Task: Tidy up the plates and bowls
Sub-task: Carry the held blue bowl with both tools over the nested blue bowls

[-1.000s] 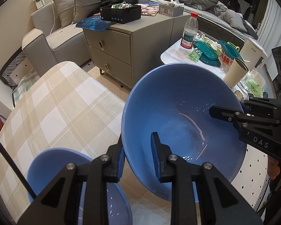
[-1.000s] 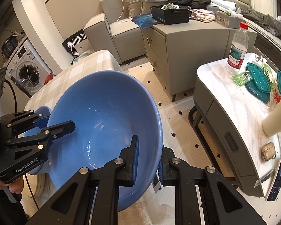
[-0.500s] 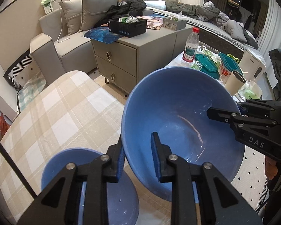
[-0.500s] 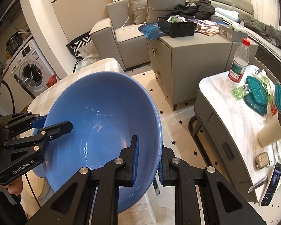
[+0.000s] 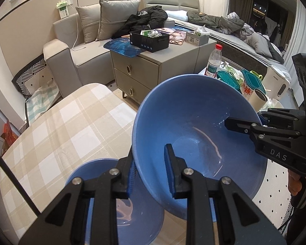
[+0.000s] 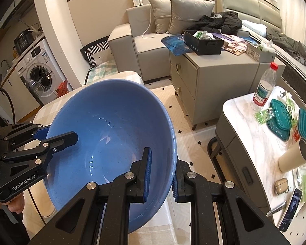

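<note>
A large blue bowl [image 5: 193,122] is held in the air between both grippers, tilted. My left gripper [image 5: 151,173] is shut on its left rim; it shows in the right wrist view [image 6: 57,136] too. My right gripper [image 6: 161,175] is shut on the opposite rim of the large bowl [image 6: 112,134]; it shows in the left wrist view [image 5: 244,122] too. A second blue bowl [image 5: 122,204] sits on the checked tablecloth [image 5: 61,132] below and left of the held bowl, partly hidden by my left fingers.
A grey drawer cabinet [image 5: 153,67] stands beyond the table, a sofa [image 5: 75,47] behind it. A marble side table [image 6: 265,132] on the right holds a water bottle [image 6: 264,87], teal lids, a cup and a phone. A washing machine [image 6: 40,75] is far left.
Both grippers have lifted the large bowl higher and drawn back. More of the lower bowl and the room now shows. Both grips are unchanged.
</note>
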A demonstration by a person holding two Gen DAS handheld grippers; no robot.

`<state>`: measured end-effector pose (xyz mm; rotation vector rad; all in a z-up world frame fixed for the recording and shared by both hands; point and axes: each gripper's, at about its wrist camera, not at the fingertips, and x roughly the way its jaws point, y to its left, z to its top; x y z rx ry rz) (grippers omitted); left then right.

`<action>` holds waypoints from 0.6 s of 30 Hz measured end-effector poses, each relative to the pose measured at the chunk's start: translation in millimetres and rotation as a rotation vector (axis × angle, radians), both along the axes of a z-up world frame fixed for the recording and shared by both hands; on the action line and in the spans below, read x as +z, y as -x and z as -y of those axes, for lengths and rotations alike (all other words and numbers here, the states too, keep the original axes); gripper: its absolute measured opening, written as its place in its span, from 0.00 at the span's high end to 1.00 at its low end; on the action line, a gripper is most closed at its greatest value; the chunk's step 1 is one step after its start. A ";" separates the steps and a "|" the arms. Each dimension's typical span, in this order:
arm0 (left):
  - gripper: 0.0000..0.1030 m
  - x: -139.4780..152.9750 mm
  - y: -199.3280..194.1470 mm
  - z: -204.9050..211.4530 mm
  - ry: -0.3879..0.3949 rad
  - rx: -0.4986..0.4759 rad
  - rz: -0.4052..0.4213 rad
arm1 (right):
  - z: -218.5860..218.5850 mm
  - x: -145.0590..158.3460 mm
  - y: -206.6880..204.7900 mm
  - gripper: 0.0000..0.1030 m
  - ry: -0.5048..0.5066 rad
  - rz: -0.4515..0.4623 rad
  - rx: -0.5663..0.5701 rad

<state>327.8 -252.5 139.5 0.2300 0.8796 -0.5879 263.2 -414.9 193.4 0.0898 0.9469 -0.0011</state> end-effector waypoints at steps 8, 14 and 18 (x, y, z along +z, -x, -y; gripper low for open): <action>0.77 11.5 4.5 -14.6 0.013 0.022 0.020 | -12.6 12.0 -3.0 0.84 0.013 0.012 0.024; 0.77 16.0 8.1 -29.0 0.014 0.042 0.028 | -24.0 17.4 -5.0 0.84 0.013 0.019 0.047; 0.77 17.1 10.4 -41.3 0.016 0.063 0.030 | -35.1 19.5 -7.0 0.84 0.013 0.022 0.068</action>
